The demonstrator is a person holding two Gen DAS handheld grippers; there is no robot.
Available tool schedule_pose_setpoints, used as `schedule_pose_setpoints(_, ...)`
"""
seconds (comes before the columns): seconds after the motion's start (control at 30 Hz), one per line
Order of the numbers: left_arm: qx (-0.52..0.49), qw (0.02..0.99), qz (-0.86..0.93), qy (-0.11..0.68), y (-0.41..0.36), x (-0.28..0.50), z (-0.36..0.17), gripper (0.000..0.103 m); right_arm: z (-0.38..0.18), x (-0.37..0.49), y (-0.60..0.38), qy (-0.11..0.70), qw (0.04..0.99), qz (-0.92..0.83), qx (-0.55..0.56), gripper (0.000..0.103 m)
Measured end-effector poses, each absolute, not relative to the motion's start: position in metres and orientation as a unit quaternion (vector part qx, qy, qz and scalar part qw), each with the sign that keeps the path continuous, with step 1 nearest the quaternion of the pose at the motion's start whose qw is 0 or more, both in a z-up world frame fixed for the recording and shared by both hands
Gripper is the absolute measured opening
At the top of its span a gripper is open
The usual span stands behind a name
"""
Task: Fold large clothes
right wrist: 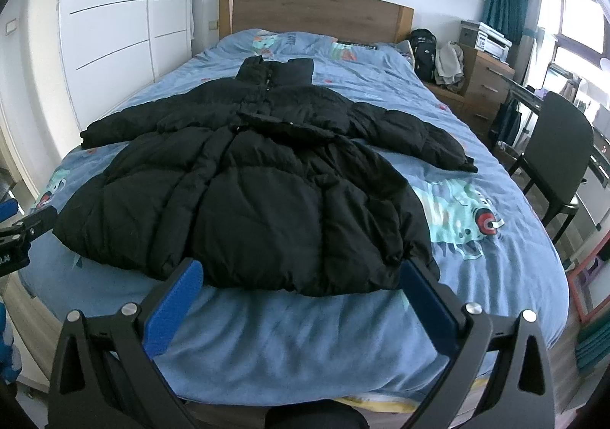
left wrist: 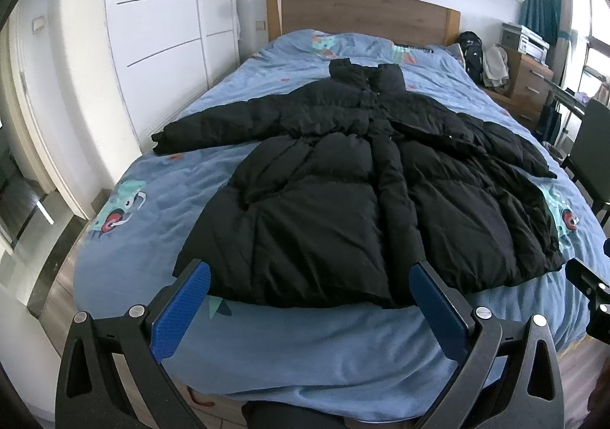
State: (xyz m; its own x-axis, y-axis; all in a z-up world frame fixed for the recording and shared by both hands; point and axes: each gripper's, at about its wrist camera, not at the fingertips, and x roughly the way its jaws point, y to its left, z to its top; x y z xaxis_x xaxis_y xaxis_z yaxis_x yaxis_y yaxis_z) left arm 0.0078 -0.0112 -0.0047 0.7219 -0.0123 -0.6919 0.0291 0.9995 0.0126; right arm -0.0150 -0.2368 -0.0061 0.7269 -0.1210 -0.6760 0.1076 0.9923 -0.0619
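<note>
On the blue cartoon-print bedspread (left wrist: pixel 267 345), a black puffer coat (left wrist: pixel 343 192) is lying flat, collar toward twelve o'clock at the wooden headboard (left wrist: pixel 362 13), sleeves reaching out to nine and three. It looks bulky, soft and slippery, likely springing back when pressed, so pinching the hem corners seems wisest. Both the left gripper (left wrist: pixel 310 272) and right gripper (right wrist: pixel 303 270) are hovering near the hem, fingers spread wide, holding nothing.

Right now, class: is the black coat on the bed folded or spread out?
Spread out. The black coat lies flat on the bed, both sleeves stretched sideways, no fold made.
</note>
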Motion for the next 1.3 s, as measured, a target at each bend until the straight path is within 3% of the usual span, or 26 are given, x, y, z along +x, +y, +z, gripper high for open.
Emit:
schedule_pose_setpoints(0.5, -0.027, 0.927, -0.010, 0.373, -0.002, 0.015, -0.006, 0.102, -0.018, -0.011, -0.240, 0.366, 0.929, -0.060, -0.012, 0.103)
schedule_pose_setpoints(1.3, 0.001, 0.936, -0.014, 0.351, 0.000, 0.024, 0.009, 0.102, -0.015, 0.005, -0.243, 0.366, 0.928, -0.059, -0.019, 0.103)
